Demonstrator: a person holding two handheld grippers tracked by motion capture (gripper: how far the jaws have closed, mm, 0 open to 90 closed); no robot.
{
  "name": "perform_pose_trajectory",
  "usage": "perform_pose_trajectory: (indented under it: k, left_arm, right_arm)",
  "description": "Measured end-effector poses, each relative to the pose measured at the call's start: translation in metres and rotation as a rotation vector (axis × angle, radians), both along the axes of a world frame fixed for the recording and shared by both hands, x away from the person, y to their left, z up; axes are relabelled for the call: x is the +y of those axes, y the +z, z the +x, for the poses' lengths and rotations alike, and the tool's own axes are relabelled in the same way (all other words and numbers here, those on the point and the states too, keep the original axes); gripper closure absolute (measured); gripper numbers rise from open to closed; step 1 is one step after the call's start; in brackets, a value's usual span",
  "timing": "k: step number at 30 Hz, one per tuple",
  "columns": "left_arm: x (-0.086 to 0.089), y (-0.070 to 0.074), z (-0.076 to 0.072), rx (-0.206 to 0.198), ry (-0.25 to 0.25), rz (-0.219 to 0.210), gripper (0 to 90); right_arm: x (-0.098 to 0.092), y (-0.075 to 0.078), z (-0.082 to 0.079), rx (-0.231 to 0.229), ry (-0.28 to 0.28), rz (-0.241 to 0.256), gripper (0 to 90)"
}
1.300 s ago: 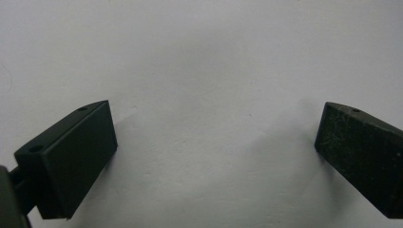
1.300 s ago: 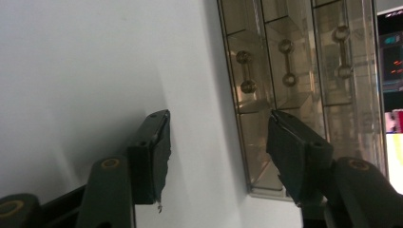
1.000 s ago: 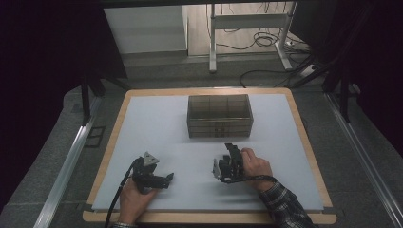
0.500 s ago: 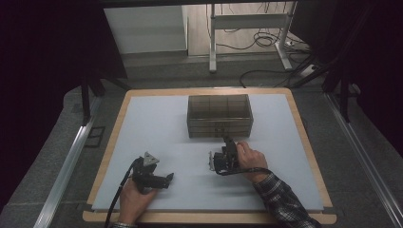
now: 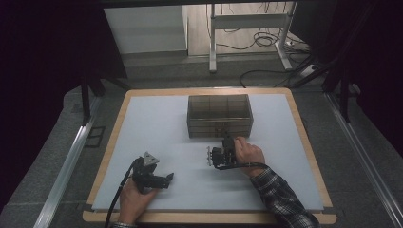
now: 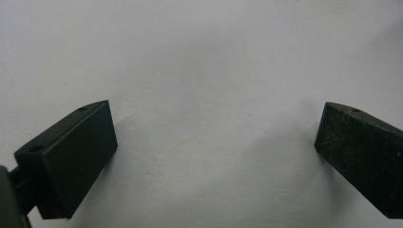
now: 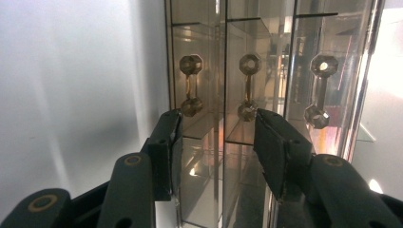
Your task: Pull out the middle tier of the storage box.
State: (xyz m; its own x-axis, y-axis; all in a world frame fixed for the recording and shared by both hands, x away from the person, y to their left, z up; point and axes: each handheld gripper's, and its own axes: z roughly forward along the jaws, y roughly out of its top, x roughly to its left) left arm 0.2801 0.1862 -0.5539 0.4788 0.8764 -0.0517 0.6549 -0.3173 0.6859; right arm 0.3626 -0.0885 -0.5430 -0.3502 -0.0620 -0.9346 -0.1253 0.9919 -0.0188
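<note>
The drawer box (image 5: 219, 115) sits at the far middle of the mat (image 5: 157, 123), a smoky clear-plastic unit with its fronts facing the person. In the right gripper view the camera is rolled, so three drawer fronts run side by side, each with a dumbbell-shaped handle; the middle handle (image 7: 249, 87) lies straight ahead, just beyond the jaw tips, its long axis running along the gap rather than across it. The right gripper (image 5: 226, 142) is far nearer, almost touching the box front, jaws partly open and holding nothing. I judge that the next move is a short push forward to bracket that handle. The left gripper (image 5: 167, 179) rests on the mat near the front edge, well apart, jaws spread wide and empty.
</note>
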Motion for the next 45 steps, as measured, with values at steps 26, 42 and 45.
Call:
perform_pose_trajectory:
  k: [26,42,45]
  left_arm:
    - [0.000,0.000,0.000,-0.001,-0.001,0.000,0.0]
    - [0.000,0.000,0.000,0.000,0.000,0.000,0.0]
    - [0.000,0.000,0.000,0.000,0.000,0.000,0.0]
  right_arm:
    - [0.012,0.001,0.012,-0.086,-0.016,-0.029,79.4]
    - [0.008,0.004,0.003,-0.060,0.004,-0.004,80.1]
    - [0.007,0.005,-0.001,-0.062,0.012,0.007,80.0]
